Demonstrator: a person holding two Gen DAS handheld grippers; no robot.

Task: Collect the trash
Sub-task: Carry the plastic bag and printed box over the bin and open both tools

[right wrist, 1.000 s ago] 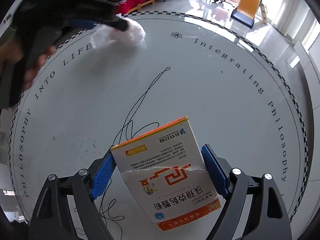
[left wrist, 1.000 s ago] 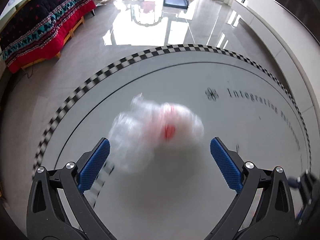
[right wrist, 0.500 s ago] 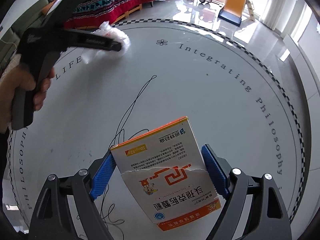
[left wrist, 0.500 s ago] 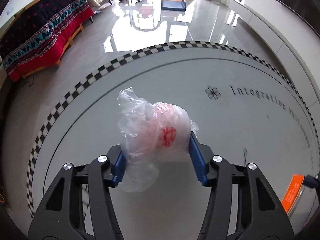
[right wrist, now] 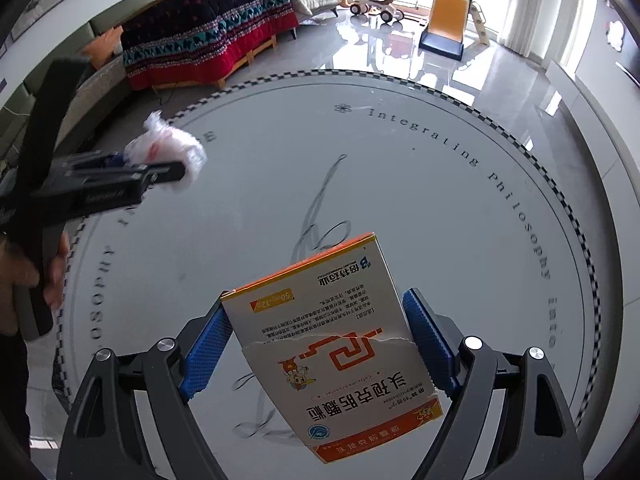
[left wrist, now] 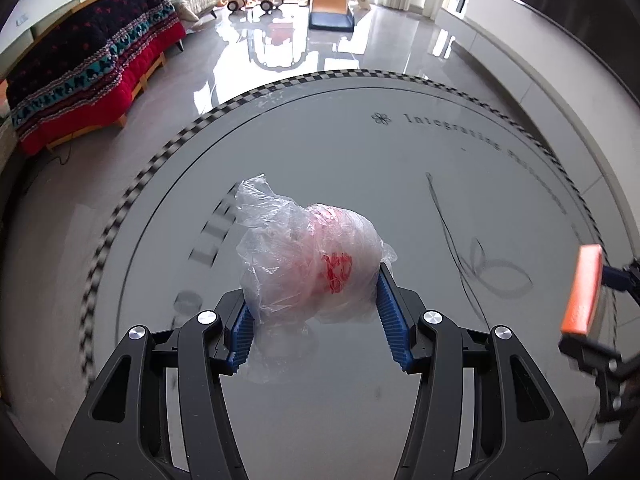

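A crumpled clear plastic bag (left wrist: 312, 264) with red print sits between the blue pads of my left gripper (left wrist: 316, 320), which is shut on it and holds it above the round white table (left wrist: 360, 152). The same bag (right wrist: 168, 152) shows at the left of the right wrist view, with the left gripper (right wrist: 160, 168) and a hand (right wrist: 52, 268) behind it. My right gripper (right wrist: 316, 340) is shut on a torn white and orange medicine box (right wrist: 332, 340). That box (left wrist: 582, 288) appears edge-on at the right of the left wrist view.
A thin black cord (right wrist: 320, 216) lies looped on the table's middle. The table has a checkered rim (right wrist: 576, 208) and printed lettering. Beyond it are a glossy floor, a sofa with a red and dark blanket (right wrist: 208, 36), a small slide (right wrist: 448, 20) and a ride-on toy (right wrist: 372, 4).
My left gripper closed on the plastic bag, lifted it off the table and carried it toward the near side. My right gripper rose a little with the box held as before.
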